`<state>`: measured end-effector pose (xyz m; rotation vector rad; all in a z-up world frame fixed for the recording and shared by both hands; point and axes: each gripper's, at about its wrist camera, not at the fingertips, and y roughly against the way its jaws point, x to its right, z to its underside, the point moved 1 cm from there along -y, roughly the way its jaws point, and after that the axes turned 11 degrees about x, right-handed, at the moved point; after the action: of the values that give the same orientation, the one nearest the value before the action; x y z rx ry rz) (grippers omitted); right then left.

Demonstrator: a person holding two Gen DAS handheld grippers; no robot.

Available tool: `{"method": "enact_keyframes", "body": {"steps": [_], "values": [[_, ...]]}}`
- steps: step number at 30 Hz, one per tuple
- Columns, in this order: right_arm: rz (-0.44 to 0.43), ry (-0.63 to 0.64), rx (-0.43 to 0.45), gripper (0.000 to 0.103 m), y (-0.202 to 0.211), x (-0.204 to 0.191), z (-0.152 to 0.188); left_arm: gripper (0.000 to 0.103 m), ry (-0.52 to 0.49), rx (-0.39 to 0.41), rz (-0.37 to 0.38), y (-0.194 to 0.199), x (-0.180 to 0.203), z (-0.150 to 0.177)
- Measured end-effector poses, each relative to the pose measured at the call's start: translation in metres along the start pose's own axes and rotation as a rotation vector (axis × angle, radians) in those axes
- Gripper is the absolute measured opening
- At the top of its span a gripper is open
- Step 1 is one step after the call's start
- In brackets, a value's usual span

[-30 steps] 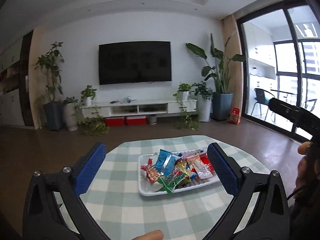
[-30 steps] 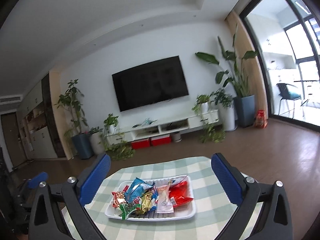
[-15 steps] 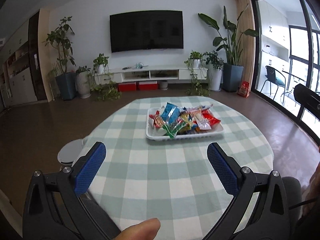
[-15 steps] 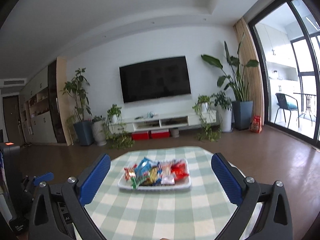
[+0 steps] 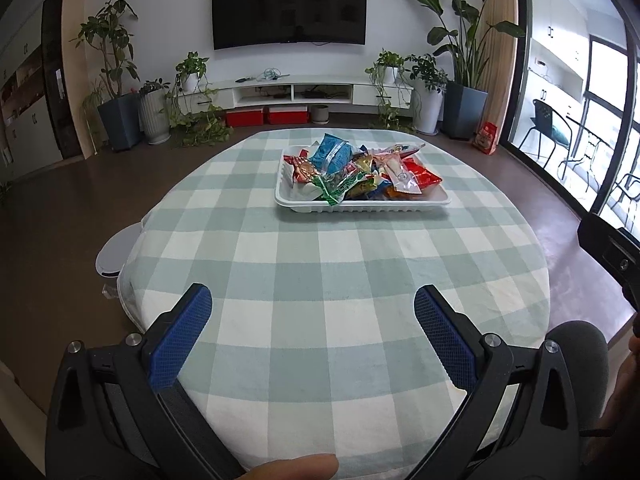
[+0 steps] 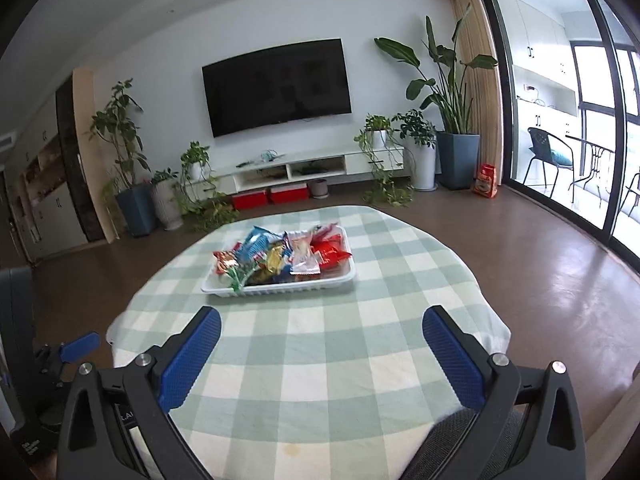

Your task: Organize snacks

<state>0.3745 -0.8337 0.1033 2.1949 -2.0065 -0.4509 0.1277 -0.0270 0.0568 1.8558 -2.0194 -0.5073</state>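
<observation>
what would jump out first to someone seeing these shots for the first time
A white plastic tray heaped with bright snack packets sits toward the far side of a round table under a green-and-white checked cloth. In the foreground, the left gripper and right gripper hang open over the near edge, both empty. Behind, a big black television hangs on the white wall between potted plants.

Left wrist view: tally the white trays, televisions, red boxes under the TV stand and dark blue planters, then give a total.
White tray: 1
Television: 1
Red boxes: 2
Dark blue planters: 2
Total: 6
</observation>
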Motion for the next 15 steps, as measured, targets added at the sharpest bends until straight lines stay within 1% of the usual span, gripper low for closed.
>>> {"method": "enact_keyframes", "body": {"steps": [6,15], "values": [[0.035,-0.003,-0.061,0.103,-0.013,0.0,0.01,0.103,0.012,-0.02,0.008,-0.011,-0.003,0.004],[0.04,0.023,-0.1,0.103,-0.018,-0.006,0.018,0.103,0.026,-0.032,0.018,-0.014,-0.007,0.005]]}}
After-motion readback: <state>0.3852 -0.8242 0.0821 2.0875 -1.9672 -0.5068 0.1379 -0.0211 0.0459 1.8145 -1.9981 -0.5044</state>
